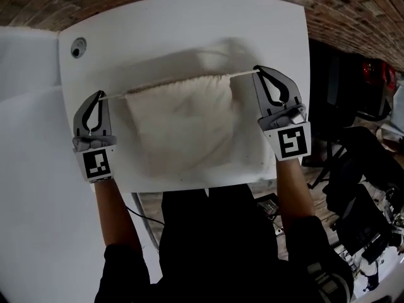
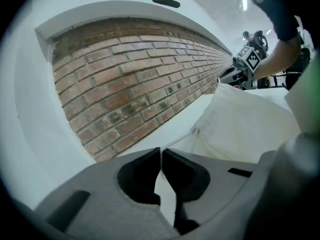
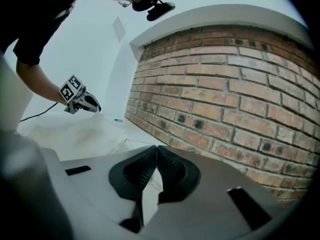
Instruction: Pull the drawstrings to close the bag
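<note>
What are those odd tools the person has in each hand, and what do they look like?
Each is a grey plastic handheld tool. The left claw and right claw each have two loop-shaped grey jaws lined in black. Behind each sits a white cube printed with black square patterns. The person wears a black short-sleeved top.

In the head view the drawstring (image 1: 113, 95) ends at the left gripper (image 1: 99, 94), 10 o'clock, and the right gripper (image 1: 257, 70), 1 o'clock; the pinched cord is hidden inside the pressed-together jaws. In the left gripper view the bag (image 2: 250, 124) vanishes behind a blurred pale shape (image 2: 305, 99) at 3 o'clock
</note>
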